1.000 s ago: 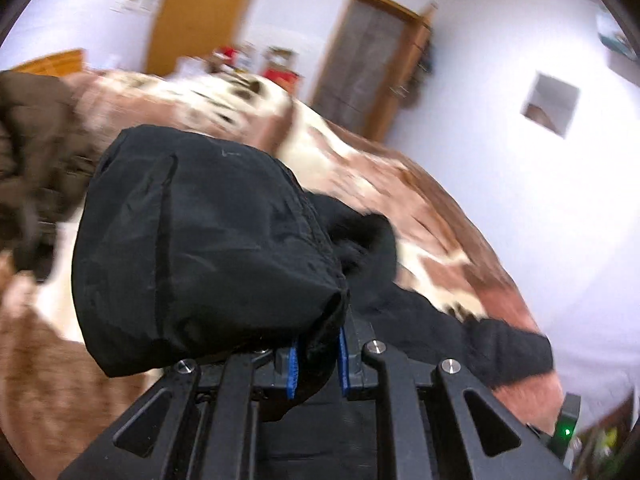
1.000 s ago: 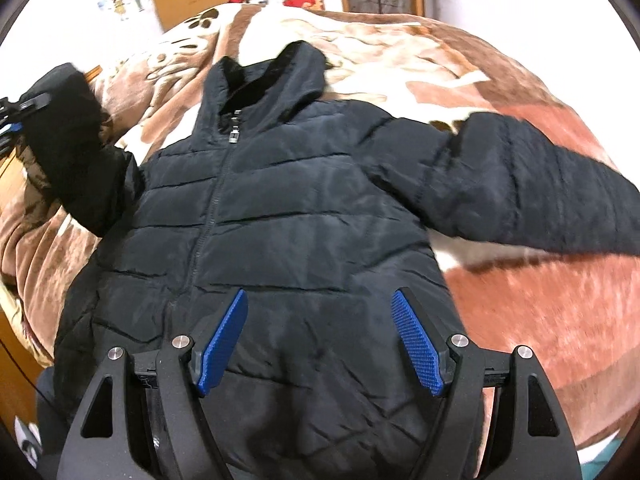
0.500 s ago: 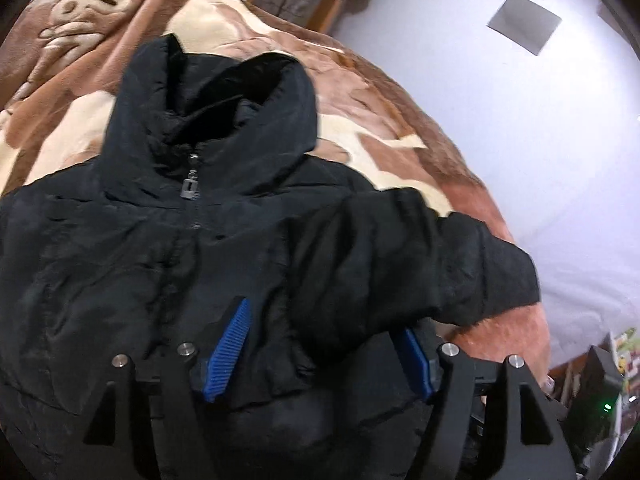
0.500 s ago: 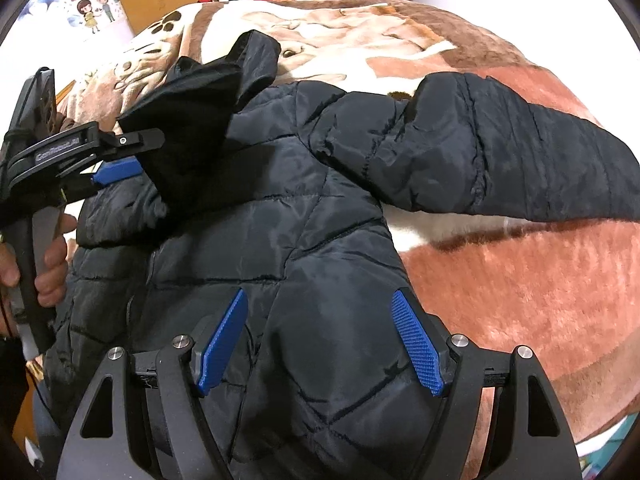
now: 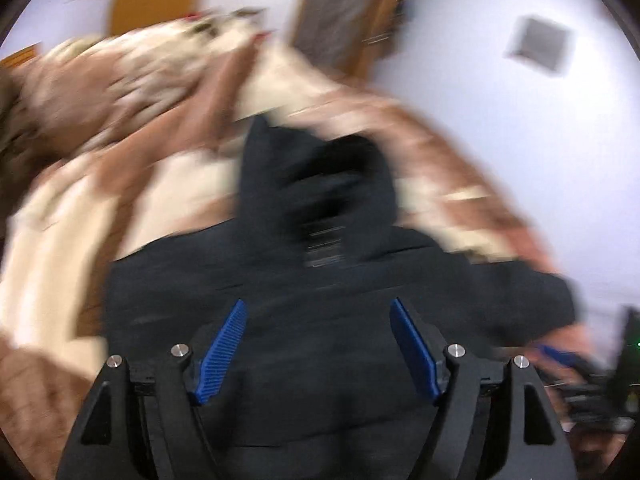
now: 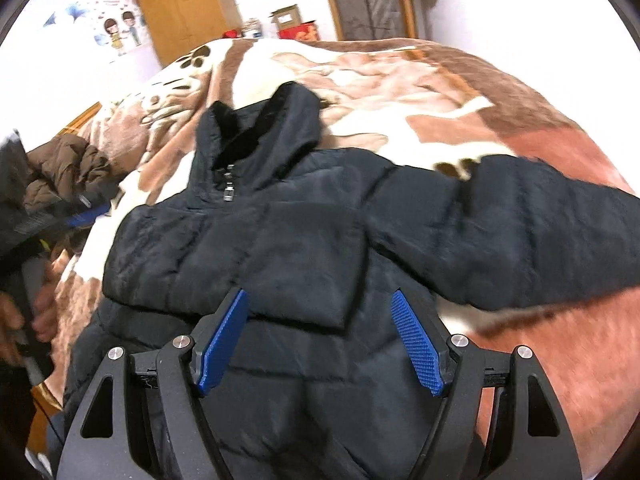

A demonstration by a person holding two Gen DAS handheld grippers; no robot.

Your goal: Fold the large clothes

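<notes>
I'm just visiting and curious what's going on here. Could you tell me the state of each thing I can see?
Black puffer jacket: flat on the bed, zipped up.
Folded sleeve: laid across the chest.
Other sleeve: stretched out, unfolded.
Left gripper: open, empty.
Right gripper: open, empty.
Brown jacket: crumpled, unfolded.
Blanket: spread over the bed.

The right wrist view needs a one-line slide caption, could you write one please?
Open right gripper over a black puffer jacket, one sleeve folded across its chest.
</notes>
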